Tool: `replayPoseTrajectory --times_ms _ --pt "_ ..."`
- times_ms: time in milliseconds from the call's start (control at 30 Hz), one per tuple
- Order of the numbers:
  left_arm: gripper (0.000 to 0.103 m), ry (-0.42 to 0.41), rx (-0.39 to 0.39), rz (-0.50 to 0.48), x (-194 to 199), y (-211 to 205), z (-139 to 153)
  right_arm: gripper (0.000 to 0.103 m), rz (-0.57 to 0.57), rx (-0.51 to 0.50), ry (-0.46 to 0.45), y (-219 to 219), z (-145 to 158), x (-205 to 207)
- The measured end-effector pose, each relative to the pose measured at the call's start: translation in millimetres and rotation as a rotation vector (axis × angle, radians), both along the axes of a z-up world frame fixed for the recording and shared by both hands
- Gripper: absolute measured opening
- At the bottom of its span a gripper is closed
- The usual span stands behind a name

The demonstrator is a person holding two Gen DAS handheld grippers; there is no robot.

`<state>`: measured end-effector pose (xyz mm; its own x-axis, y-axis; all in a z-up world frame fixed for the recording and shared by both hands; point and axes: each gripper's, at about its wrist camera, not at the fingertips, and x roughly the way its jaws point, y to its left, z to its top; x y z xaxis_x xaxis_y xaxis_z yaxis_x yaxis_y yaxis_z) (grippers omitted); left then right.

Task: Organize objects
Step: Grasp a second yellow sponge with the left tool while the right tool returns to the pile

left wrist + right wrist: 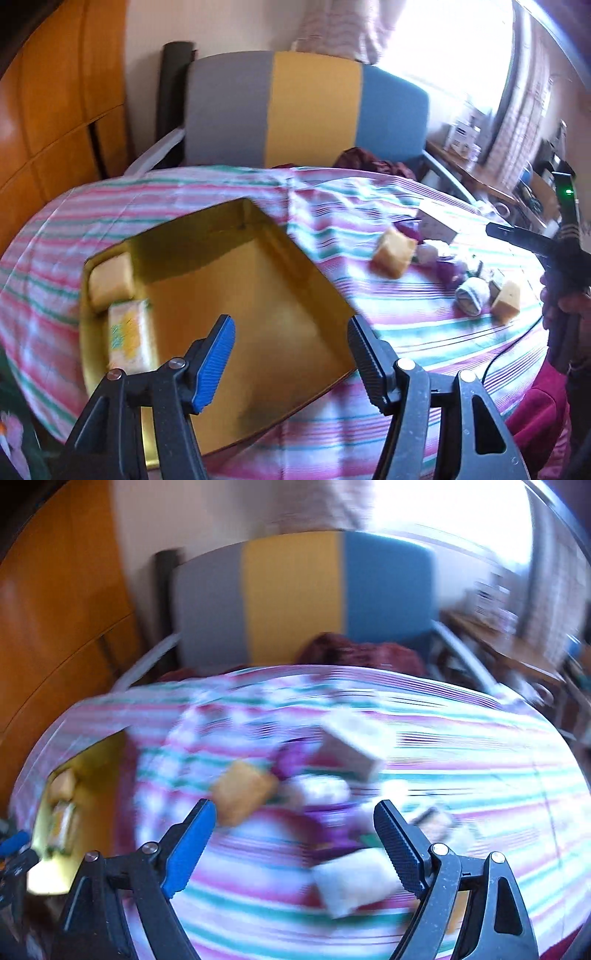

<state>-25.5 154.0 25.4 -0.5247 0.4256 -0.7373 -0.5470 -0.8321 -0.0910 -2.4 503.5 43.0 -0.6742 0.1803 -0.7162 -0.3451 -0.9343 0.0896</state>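
A gold tray (240, 280) lies on the striped cloth; a yellow sponge (110, 282) and a pale tissue packet (131, 334) sit at its left end. My left gripper (291, 325) hovers open over the tray's near side with nothing between its fingers. To the right lie loose items: a yellow sponge block (393, 253), a second one (506, 301), a rolled grey sock (472, 295) and a white box (437, 223). The right wrist view is heavily blurred. My right gripper (294, 806) is open above that pile, with a yellow sponge block (243, 794) by its left finger and a pale bundle (354, 882) below.
A table with a striped cloth (184, 199) fills both views. Behind it stands a grey, yellow and blue chair (310, 110) with dark red cloth on the seat. A wooden cabinet (55, 110) is at the left. A hand (554, 306) holds the right gripper's handle; a black cable trails beside it.
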Motion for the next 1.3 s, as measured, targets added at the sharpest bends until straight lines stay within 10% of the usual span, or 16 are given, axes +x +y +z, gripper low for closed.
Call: replayPoseTrajectory --times_ms 300,967,1033,1100,1300 --pt "0.064 -0.011 -0.084 -0.164 -12 99 -7 0.088 -0.254 -0.210 0.012 93 -42 28" --pt "0.084 -0.116 -0.312 -0.317 -78 250 -90 0.092 -0.166 -0.336 0.075 88 -38 26" --pt "0.082 -0.136 -0.306 -0.313 -84 256 -97 0.092 -0.164 -0.342 0.072 88 -39 25" --pt "0.056 -0.140 -0.309 -0.305 -88 258 -102 0.092 -0.162 -0.342 0.068 88 -39 24" --pt "0.054 -0.143 -0.207 -0.277 -76 235 -87 0.092 -0.163 -0.333 0.053 87 -42 22"
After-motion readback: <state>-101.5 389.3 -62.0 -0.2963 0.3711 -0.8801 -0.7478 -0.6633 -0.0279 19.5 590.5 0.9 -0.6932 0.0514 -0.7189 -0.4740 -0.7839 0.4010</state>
